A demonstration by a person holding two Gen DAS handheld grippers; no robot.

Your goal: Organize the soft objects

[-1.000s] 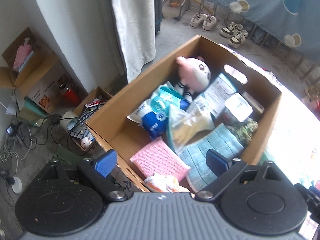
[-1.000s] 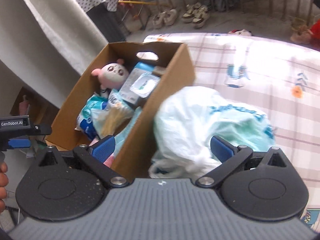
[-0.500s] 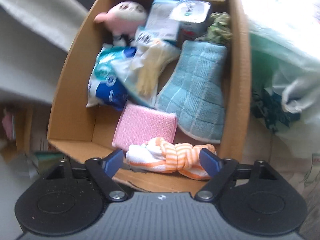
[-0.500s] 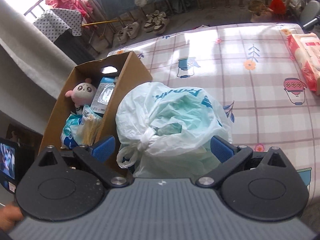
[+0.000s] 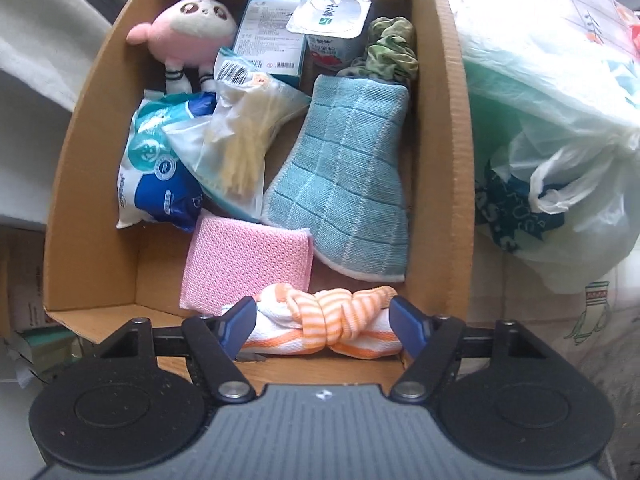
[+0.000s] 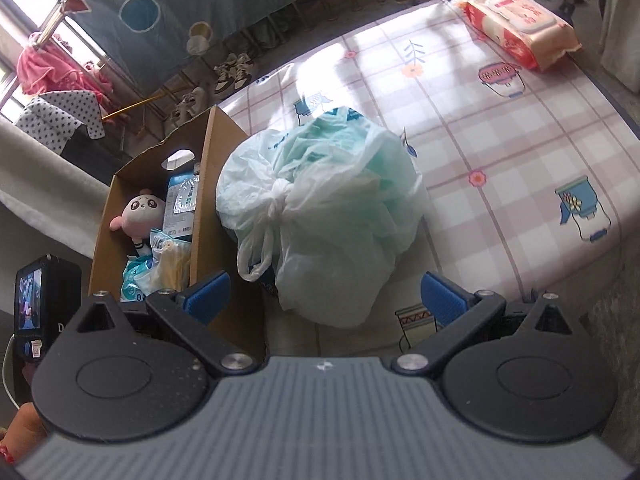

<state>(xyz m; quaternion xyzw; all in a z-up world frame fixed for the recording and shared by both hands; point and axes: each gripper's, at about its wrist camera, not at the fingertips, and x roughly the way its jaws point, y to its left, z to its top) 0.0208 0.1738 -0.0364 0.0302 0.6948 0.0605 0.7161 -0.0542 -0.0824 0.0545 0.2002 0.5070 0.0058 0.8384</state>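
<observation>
— Fingers of the left gripper (image 5: 323,322)?
— Closing on the orange-striped cloth (image 5: 324,322), which lies knotted between them at the near end of the cardboard box (image 5: 444,128); I can't tell whether the pads press it yet.
— And the right gripper (image 6: 323,298)?
— Fingers spread wide, nothing between them, above the tied plastic bag (image 6: 324,216) on the checked tablecloth (image 6: 500,132), just beside the box.
— Anything near the cloth?
— A pink sponge cloth (image 5: 248,264) touches it; a blue checked cloth (image 5: 344,184) lies beside.

A lived-in home — shoes (image 6: 234,74) lined along the floor, laundry (image 6: 48,72) hanging by the window, a patterned tablecloth (image 6: 500,140).
</observation>
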